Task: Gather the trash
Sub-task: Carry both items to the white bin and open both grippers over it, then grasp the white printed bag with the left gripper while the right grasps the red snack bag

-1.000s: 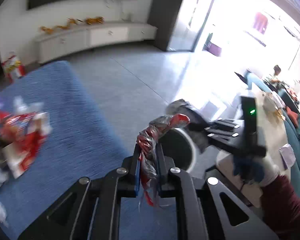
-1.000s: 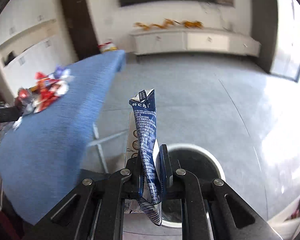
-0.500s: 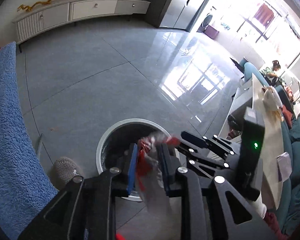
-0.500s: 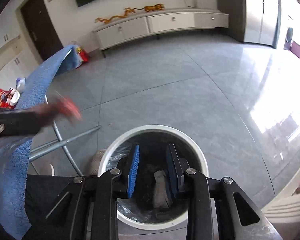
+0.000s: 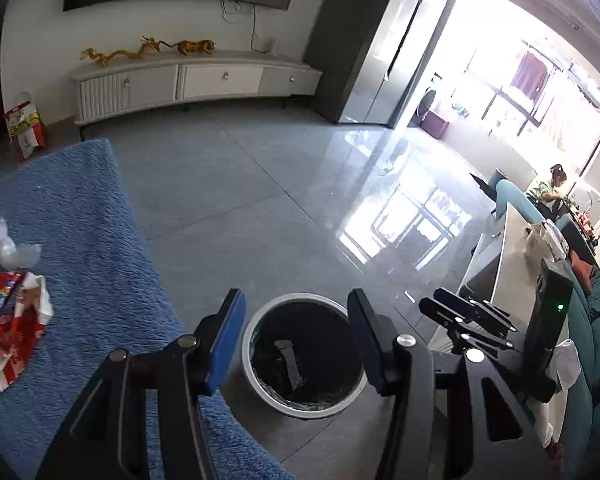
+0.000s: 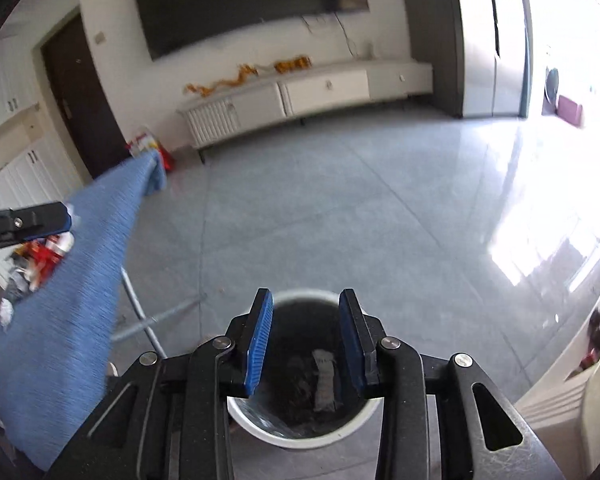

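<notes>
Both jaws wide, empty: left gripper (image 5: 296, 344) and right gripper (image 6: 305, 344) above white bin (image 5: 260, 388); inside, 1 grey wrapper (image 5: 290, 364), long axis near-far.

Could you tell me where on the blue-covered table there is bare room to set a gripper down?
The blue cloth is bare from its far end down the edge nearest the trash bin. The left side is crowded: red wrappers and a crumpled clear plastic piece lie there.

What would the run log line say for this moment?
left gripper: open, empty | right gripper: open, empty | trash bin: below both, holds wrappers | red wrappers: on blue table cover
</notes>
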`<action>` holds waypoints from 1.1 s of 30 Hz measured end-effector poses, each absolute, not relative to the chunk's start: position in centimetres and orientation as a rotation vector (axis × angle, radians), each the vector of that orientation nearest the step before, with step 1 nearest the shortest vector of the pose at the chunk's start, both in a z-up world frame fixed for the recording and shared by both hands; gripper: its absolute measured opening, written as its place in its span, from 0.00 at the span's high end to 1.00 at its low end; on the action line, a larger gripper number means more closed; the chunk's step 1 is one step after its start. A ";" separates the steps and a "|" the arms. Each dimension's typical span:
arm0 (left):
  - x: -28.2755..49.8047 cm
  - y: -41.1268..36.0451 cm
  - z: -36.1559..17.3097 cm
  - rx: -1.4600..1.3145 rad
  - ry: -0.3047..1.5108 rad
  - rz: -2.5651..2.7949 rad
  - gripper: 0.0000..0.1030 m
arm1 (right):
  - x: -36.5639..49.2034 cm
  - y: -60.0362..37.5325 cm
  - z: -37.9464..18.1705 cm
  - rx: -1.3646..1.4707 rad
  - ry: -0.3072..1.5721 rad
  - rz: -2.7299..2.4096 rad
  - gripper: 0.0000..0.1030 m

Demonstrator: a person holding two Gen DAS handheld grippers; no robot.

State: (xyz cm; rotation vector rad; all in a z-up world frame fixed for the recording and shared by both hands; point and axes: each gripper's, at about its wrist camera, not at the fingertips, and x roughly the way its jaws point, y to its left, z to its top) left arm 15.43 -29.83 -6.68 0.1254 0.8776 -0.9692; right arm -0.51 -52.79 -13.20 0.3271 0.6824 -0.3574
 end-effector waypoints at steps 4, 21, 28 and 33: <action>16.1 -24.9 -4.1 0.092 0.802 -0.902 0.50 | -0.1 -49.8 -9.1 0.271 0.615 -0.308 0.63; 19.7 -0.9 -4.4 -0.035 0.675 -0.525 0.38 | 7.6 -34.3 -2.9 0.118 0.544 0.042 0.51; 21.2 1.1 -6.6 0.016 0.711 -0.495 0.38 | 12.3 -30.6 -5.4 0.098 0.605 0.133 0.47; 23.2 -0.7 -9.7 0.080 0.784 -0.521 0.38 | 16.2 -28.3 -6.8 0.087 0.637 0.189 0.44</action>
